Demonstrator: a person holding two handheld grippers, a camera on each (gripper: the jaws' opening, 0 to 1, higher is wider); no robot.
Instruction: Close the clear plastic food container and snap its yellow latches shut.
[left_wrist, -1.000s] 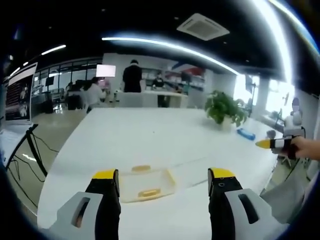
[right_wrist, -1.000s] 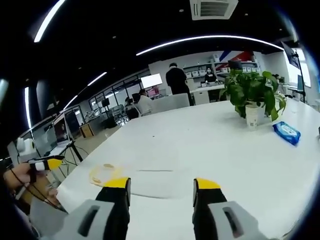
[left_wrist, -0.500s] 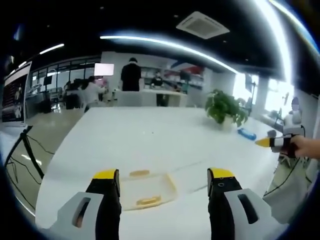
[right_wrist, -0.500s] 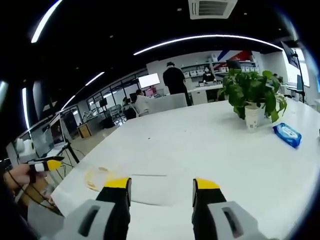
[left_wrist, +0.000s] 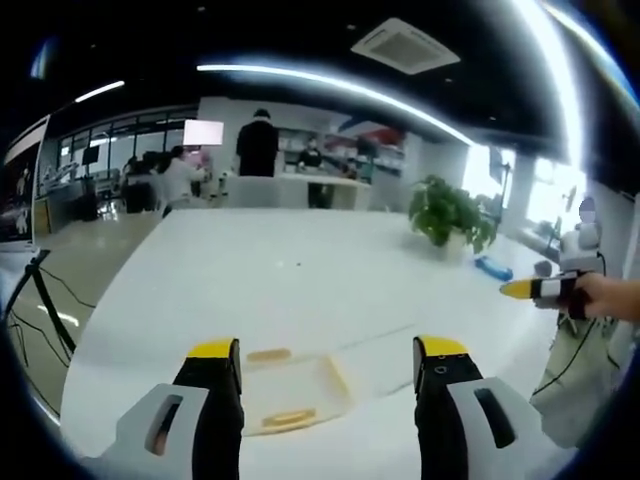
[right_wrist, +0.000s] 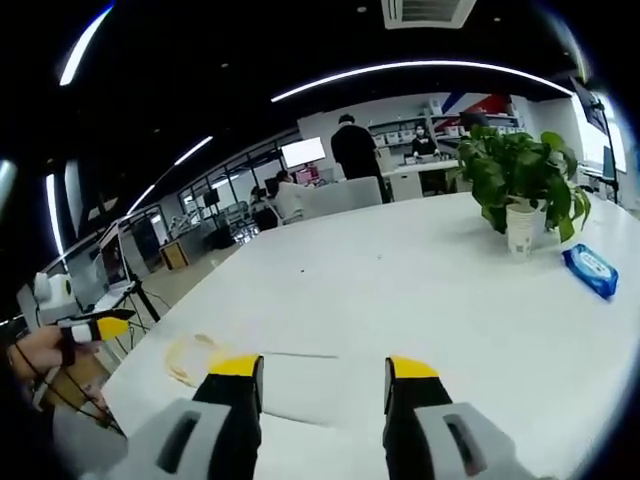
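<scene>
**Container on table, latches not yet snapped; both grippers empty**

Nearest: left gripper (left_wrist: 328, 350) hangs above the table's near edge, jaws spread wide, nothing between them. Framed between its yellow tips lies the clear plastic container (left_wrist: 290, 388), low and flat on the white table (left_wrist: 260, 280), with one yellow latch (left_wrist: 268, 355) on its far side and another (left_wrist: 288, 418) on its near side. Cannot tell from this view whether the lid is seated or merely resting.

Right gripper (right_wrist: 322, 366) likewise wide open and empty. In the right gripper view the container (right_wrist: 195, 357) sits left of the jaws, near the table's edge; past it a hand holds the left gripper's yellow tip (right_wrist: 100, 327).

Judgement: thin clear plastic, so light, slick, somewhat flexible. It will likely skid on the smooth top if pushed sideways. Best to press straight down on the lid near a corner with one gripper, then take each latch at its outer lip and fold it until it clicks. Avoid squeezing the walls, which may bow.

Farther out: a potted plant (right_wrist: 520, 190) and a blue packet (right_wrist: 592, 270). Beyond the table, people at counters.
</scene>
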